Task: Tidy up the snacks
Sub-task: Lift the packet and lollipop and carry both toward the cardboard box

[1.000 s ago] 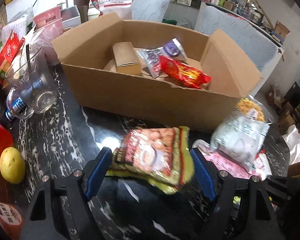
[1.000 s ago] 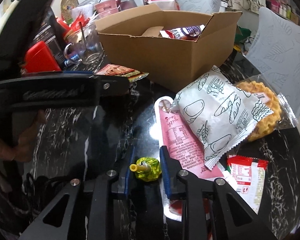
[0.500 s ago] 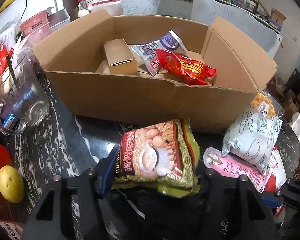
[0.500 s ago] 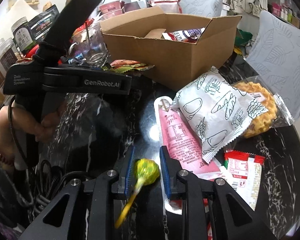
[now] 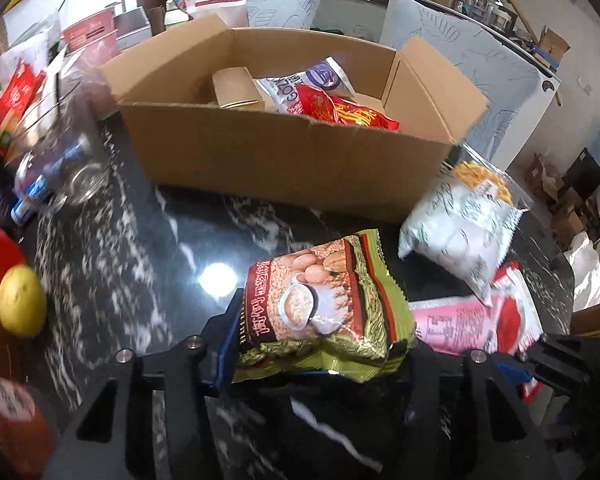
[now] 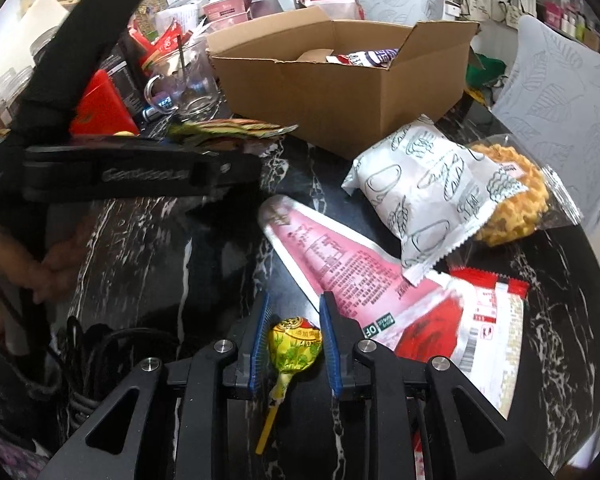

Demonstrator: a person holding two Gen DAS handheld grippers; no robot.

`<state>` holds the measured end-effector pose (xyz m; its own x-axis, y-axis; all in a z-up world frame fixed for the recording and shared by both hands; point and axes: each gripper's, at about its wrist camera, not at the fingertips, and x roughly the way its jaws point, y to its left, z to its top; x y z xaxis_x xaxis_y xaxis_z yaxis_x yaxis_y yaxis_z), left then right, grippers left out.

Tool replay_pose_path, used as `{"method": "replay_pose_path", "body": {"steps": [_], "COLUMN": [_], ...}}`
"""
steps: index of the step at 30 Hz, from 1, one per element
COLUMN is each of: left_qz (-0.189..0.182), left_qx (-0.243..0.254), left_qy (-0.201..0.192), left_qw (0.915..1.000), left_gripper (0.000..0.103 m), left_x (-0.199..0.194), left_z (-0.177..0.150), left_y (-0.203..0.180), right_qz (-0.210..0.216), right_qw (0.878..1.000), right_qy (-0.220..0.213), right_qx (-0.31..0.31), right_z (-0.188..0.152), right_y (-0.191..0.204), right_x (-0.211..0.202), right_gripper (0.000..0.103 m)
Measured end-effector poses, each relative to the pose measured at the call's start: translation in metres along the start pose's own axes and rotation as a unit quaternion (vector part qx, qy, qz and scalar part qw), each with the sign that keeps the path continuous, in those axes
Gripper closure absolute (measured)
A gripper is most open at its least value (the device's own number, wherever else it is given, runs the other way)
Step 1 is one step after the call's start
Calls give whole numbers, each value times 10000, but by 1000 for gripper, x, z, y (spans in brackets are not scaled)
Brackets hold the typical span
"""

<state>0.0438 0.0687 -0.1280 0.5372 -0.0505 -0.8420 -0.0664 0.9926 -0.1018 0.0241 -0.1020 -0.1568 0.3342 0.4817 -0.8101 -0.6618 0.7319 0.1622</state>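
Observation:
A green and red snack packet (image 5: 320, 304) sits between the fingers of my left gripper (image 5: 320, 332), whose jaws are closing; the pads press on it and it hangs above the black marble table (image 5: 148, 264). From the right wrist view the same packet (image 6: 228, 130) shows edge-on, off the table. My right gripper (image 6: 296, 304) is shut on a yellow lollipop (image 6: 294, 344), with the stick pointing back toward the camera. The open cardboard box (image 5: 284, 160) stands behind, holding a small brown carton (image 5: 238, 88) and two packets.
On the table to the right lie a white bread packet (image 6: 432, 196), a waffle bag (image 6: 512, 200), a pink packet (image 6: 332, 256) and a red and white sachet (image 6: 488, 320). A glass mug (image 5: 60, 160), a lemon (image 5: 20, 300) and a red box (image 6: 100, 108) crowd the left.
My left gripper's jaws closed in on the green and red packet and lifted it off the table. The lollipop in my right gripper swung so that its stick points down.

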Motion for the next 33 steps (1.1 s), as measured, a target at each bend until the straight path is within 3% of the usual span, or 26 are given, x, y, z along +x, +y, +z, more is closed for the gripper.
{"method": "replay_pose_path", "body": {"steps": [17,21,28,30,33], "left_qz": [14,43,15,9,9], "left_qx": [-77,-56,-65,-67,-45], "left_qy": [184,175,168,166,153], "left_qw": [9998,9998,9998,9998,9999], "left_gripper": [52,52,52,52,52], "left_x": [-34,-37,-39,-40,-42], "left_z": [-57,-61,-63,-64,-65], "left_y": [-6,-9,-11,-12,-14], "right_qz": [-84,-117,-256,-283,-257], "right_qw": [9999,9999,9997,9996,9996], "right_qy": [23,32,7,2,-13], "right_qx": [85,116,65,82,123], "right_z": [-31,-37,-41,-42,-43], "right_y": [1,2,4,3,2], "right_x": [-19,-22,-24,-24,-25], "right_gripper": [77,70,70,77,77]}}
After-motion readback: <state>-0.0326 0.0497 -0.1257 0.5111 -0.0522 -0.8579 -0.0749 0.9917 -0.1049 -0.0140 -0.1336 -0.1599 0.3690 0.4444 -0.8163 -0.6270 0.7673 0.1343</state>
